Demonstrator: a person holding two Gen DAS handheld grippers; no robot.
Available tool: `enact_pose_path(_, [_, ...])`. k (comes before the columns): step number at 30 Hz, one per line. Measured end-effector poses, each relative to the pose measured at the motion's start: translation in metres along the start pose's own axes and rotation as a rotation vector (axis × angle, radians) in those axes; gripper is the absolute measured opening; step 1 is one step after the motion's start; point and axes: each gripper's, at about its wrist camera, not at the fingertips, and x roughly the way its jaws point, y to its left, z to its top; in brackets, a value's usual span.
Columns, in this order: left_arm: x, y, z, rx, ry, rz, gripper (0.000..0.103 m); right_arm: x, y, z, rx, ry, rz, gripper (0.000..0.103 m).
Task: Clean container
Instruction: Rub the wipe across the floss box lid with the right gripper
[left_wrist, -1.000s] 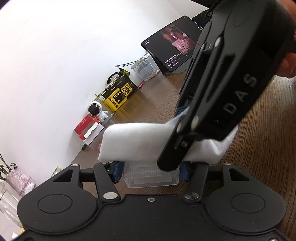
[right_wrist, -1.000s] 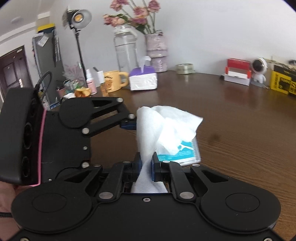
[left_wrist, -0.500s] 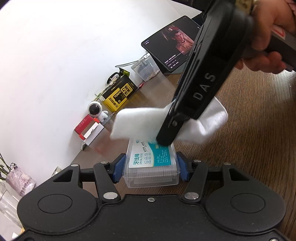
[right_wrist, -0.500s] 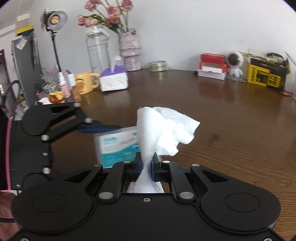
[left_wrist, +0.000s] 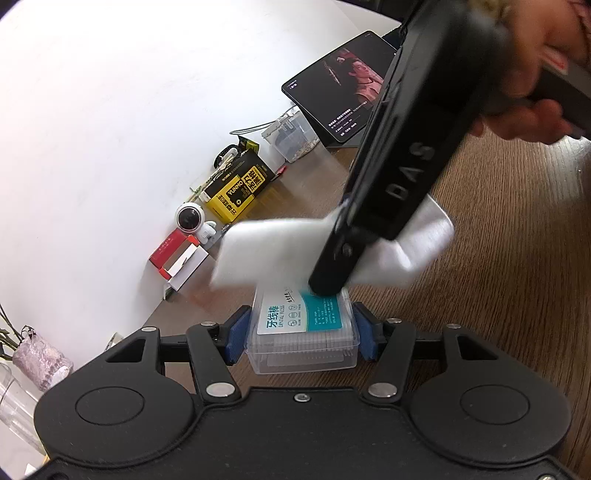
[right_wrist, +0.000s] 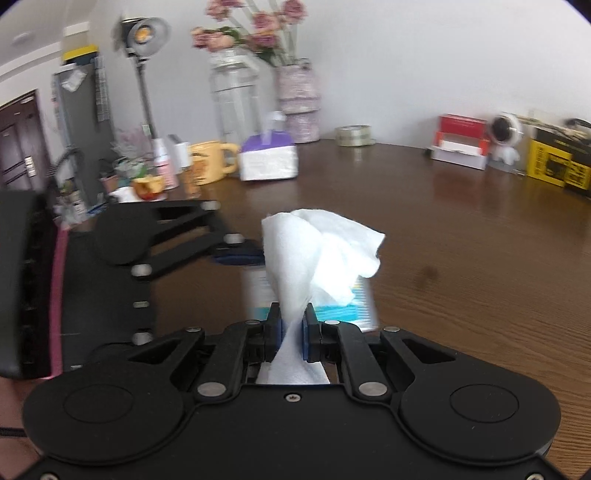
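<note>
On the wooden counter (left_wrist: 517, 295), near its middle, the clear plastic container (left_wrist: 301, 332) with the teal label is clamped between the blue pads (left_wrist: 236, 334) of the left gripper (left_wrist: 301, 334), one pad against each short side, its base apparently resting on the wood; the right gripper (right_wrist: 291, 328) is pressed together on a white wipe (right_wrist: 317, 254), which is pinched at its gathered waist and fans out ahead of the fingers; in the left wrist view the wipe is seen spread above the far end of the lid, with the right gripper's tip at the label's far edge, though whether cloth is actually pressed on plastic cannot be told through the blur. The step in hand is judged to be the wiping of the lid; it is best done with the container kept steady, the loose part of the wipe laid flat on the lid, and light, overlapping strokes drawn along its length; hard fingertips should be kept off the plastic so that only cloth rubs; the corners and side walls are judged still to need a pass.
</note>
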Motion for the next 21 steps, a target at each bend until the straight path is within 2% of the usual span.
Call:
enact_pose_path(3, [0.000,0.000,0.000,0.000,0.000,0.000,0.057,0.003,-0.010,0.001,0.019,0.005,-0.048,0.010])
enact_pose_path(7, [0.000,0.000,0.000,0.001,0.000,-0.001,0.057,0.004,-0.008,0.001,0.013,0.002,-0.069,0.010])
enact_pose_path(12, [0.000,0.000,0.000,0.001,0.000,0.000,0.057,0.002,0.006,-0.001,-0.007,-0.007,-0.022,0.010])
enact_pose_path(18, [0.001,0.000,0.000,0.001,0.000,0.000,0.057,0.001,0.026,-0.001,-0.044,-0.006,0.083,0.010])
enact_pose_path(21, [0.001,0.000,0.000,0.001,0.000,0.000,0.057,0.000,0.027,0.000,-0.051,-0.003,0.078,0.010])
